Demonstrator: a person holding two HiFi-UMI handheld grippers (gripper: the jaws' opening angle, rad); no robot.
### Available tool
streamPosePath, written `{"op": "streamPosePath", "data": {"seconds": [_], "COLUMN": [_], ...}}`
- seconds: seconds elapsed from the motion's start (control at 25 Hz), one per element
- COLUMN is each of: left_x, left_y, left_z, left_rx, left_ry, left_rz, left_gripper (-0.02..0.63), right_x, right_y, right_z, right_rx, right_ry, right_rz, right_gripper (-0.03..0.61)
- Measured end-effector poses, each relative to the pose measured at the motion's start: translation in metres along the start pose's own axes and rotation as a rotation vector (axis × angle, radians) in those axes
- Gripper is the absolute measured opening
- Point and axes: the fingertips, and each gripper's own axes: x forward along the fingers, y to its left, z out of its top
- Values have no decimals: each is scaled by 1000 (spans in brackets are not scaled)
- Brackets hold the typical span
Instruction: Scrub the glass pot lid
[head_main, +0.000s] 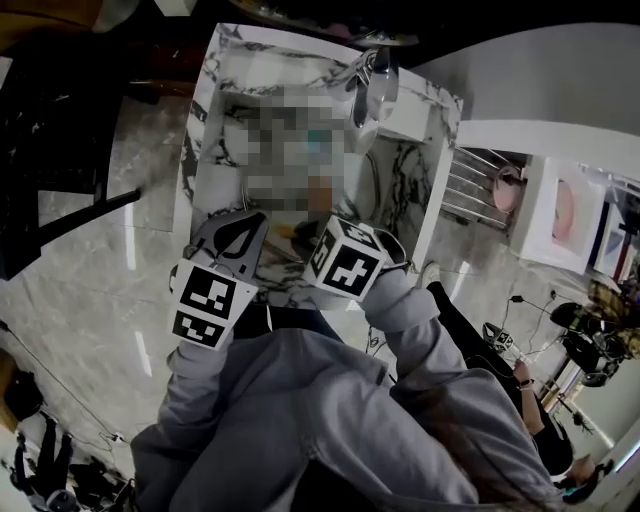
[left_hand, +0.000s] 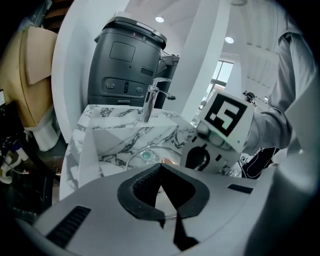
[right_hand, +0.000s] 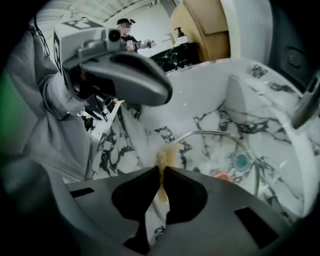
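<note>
The glass pot lid (right_hand: 215, 150) lies in the marble sink (right_hand: 200, 95), with its teal knob (right_hand: 241, 161) facing up. My right gripper (right_hand: 161, 172) hangs above the lid's near rim, shut on a thin yellowish sponge (right_hand: 167, 154) that sticks out past the tips. My left gripper (right_hand: 167, 90) hovers over the sink's left side, apart from the lid. In the left gripper view the left gripper (left_hand: 160, 166) is shut with nothing between its pads. Beyond it are the lid (left_hand: 137, 155) and the right gripper's marker cube (left_hand: 227, 116). In the head view a mosaic patch hides most of the basin.
A chrome faucet (left_hand: 150, 102) stands at the sink's back rim (head_main: 300, 50), with a dark appliance (left_hand: 127, 65) behind it. A small orange thing (right_hand: 223, 176) lies beside the lid's knob. A wire rack (head_main: 480, 185) stands right of the sink.
</note>
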Motion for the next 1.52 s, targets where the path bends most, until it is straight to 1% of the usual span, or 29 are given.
{"op": "streamPosePath", "data": {"seconds": [0.12, 0.2, 0.36, 0.44, 0.52, 0.6, 0.68, 0.88, 1.04, 1.32, 1.52], "left_x": [16, 25, 39, 43, 45, 47, 49, 63, 76, 104, 105], "left_y": [-4, -7, -9, -8, -5, -1, 1, 4, 1, 3, -4], "left_z": [9, 14, 19, 19, 17, 16, 15, 14, 9, -18, -24], "left_rx": [16, 22, 25, 18, 7, -3, -9, -18, -23, -33, -10], "left_ry": [9, 16, 32, 38, 45, 51, 55, 59, 74, 146, 156], "left_rz": [-21, -34, -46, -45, -41, -32, -24, -30, -45, -66, -75], "left_gripper": [15, 15, 15, 15, 15, 15, 15, 15, 15, 15, 15], "right_x": [-39, -60, -77, -68, -48, -25, -8, 8, 18, 27, 26], "right_y": [-43, -75, -128, -150, -165, -176, -185, -199, -205, -201, -174], "right_z": [-4, -6, -3, -2, -4, -7, -9, -3, -4, -6, -13], "right_rx": [40, 36, -42, -91, -135, -158, -178, -212, -220, -249, -255], "right_ry": [-56, -73, -68, -38, 11, 51, 78, 100, 134, 166, 209], "right_rz": [-147, -254, -430, -480, -479, -460, -460, -465, -442, -420, -313], "right_gripper": [46, 46, 46, 46, 46, 46, 46, 46, 46, 46, 46]}}
